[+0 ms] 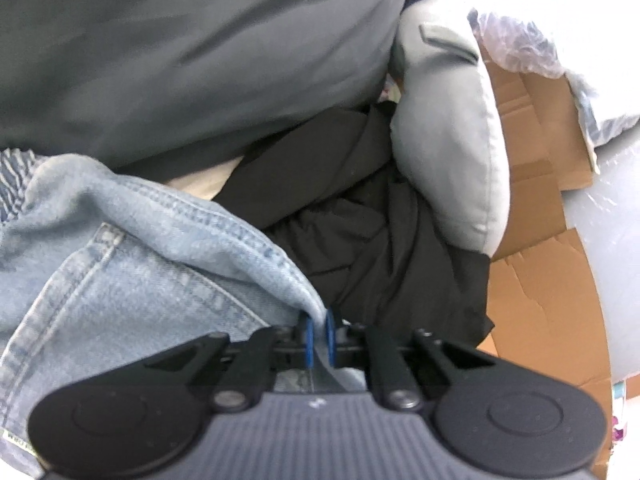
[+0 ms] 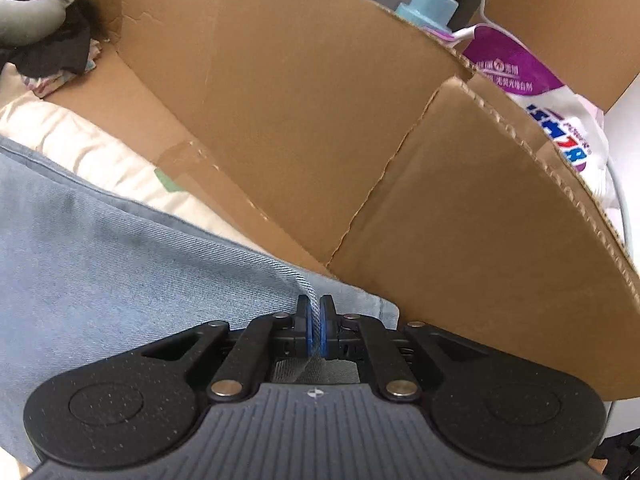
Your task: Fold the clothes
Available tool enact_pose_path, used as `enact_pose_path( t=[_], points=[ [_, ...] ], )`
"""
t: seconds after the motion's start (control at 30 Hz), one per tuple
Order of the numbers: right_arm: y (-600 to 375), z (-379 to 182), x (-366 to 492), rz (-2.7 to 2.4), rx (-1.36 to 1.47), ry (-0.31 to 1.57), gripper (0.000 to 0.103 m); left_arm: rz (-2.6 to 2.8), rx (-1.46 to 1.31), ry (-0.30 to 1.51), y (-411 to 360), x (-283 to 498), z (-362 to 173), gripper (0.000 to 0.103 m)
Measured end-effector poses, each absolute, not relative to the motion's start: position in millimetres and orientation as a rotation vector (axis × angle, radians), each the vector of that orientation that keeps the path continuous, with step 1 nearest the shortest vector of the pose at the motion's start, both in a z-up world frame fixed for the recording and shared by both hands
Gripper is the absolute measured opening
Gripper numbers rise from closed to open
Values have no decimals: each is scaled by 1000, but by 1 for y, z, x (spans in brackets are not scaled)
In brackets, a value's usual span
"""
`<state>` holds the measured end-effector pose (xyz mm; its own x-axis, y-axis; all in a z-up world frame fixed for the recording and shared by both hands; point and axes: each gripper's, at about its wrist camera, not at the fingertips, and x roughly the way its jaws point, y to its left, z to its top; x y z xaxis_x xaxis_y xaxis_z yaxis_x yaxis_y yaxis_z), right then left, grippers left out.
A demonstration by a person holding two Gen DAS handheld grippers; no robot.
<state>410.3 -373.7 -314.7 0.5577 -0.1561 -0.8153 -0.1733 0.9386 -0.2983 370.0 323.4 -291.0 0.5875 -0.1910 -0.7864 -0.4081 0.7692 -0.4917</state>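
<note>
Denim pinched at both ends: left gripper clamped on a seamed edge of the jeans, blue pads nearly together with a thin fold of cloth between them; right gripper likewise closed tight on a ridge of the same pale blue jeans, pads pressing the fabric from either side. In the left view, jeans bunched and draped to the left of the jaws, stitched hem curving up and over, elastic waistband just visible at the far left edge. Beyond the denim, a black garment crumpled in the middle, partly under a grey pillow that leans on it from the right. Above, a large grey cushion across the top of the view. Cardboard flattened to the right, clear plastic wrap on top of it. In the right view, jeans spread flat to the left over a cream sheet, close against an open cardboard box with a torn flap. Behind the box wall, a purple-and-white bag and a light blue bottle cap. Dark cloth heaped at the far top left
</note>
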Motion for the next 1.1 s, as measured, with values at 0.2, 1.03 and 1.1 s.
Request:
enact_pose_path(
  t=[0.2,1.03,1.1],
  points=[
    [-375,-313,424,16,-371,998,1,150,-675,950,323,384,-288,7],
    [-358,-363,468,-93,-353,1095,12,242,-551,1001,301,413,-315,19],
    [-352,-352,460,-72,-381,1071,26,227,-495,1006,293,410,-305,27]
  ],
)
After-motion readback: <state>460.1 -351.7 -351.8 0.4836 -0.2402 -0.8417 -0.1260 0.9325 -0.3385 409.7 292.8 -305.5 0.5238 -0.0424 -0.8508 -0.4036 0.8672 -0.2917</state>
